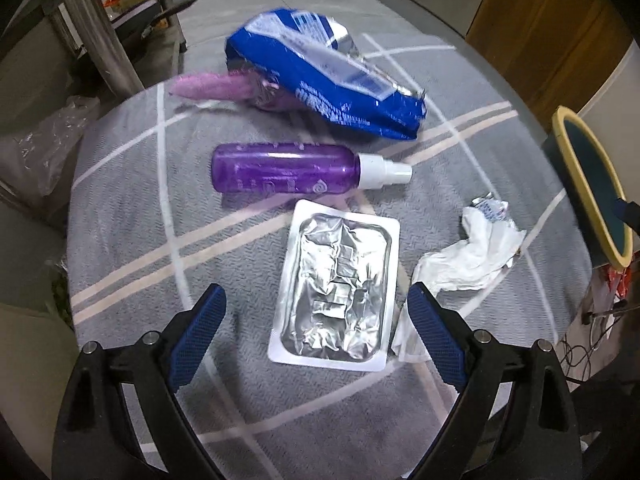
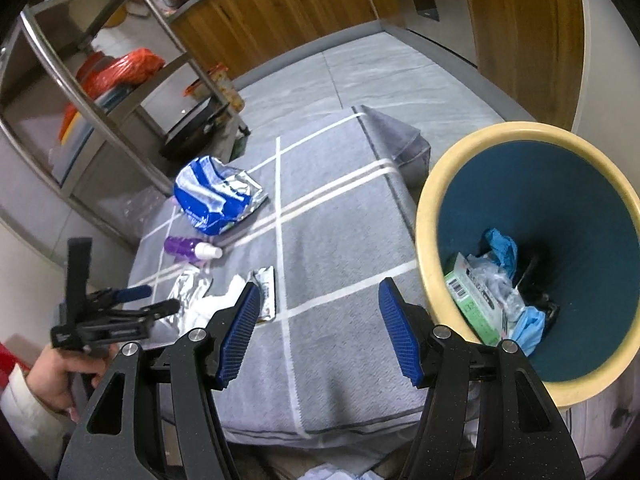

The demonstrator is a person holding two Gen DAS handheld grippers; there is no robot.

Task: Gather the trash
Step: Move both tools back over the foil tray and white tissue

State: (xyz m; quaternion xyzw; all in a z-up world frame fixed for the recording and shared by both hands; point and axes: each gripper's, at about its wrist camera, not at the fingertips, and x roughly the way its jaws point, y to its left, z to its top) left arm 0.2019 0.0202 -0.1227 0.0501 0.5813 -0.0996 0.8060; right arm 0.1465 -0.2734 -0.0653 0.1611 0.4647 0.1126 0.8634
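Trash lies on a table with a grey striped cloth (image 1: 132, 240). My left gripper (image 1: 314, 294) stands open just above a silver foil blister pack (image 1: 336, 280), one finger on each side, pads apart from it. Beyond it lie a purple spray bottle (image 1: 288, 168) on its side and a crumpled blue bag (image 1: 320, 72). A crumpled white wrapper (image 1: 472, 252) lies right of the pack. My right gripper (image 2: 320, 286) is open and empty over the cloth, left of the bin (image 2: 440, 184). The right wrist view also shows the left gripper (image 2: 158, 299) and the hand (image 2: 68, 372) holding it.
The yellow-rimmed, blue-lined bin holds a green box (image 2: 472, 300), blue gloves and plastic. A small foil wrapper (image 2: 266, 292) lies by my right gripper's left finger. A pink object (image 1: 212, 86) pokes out beside the blue bag. A metal shelf rack (image 2: 100, 100) stands left of the table.
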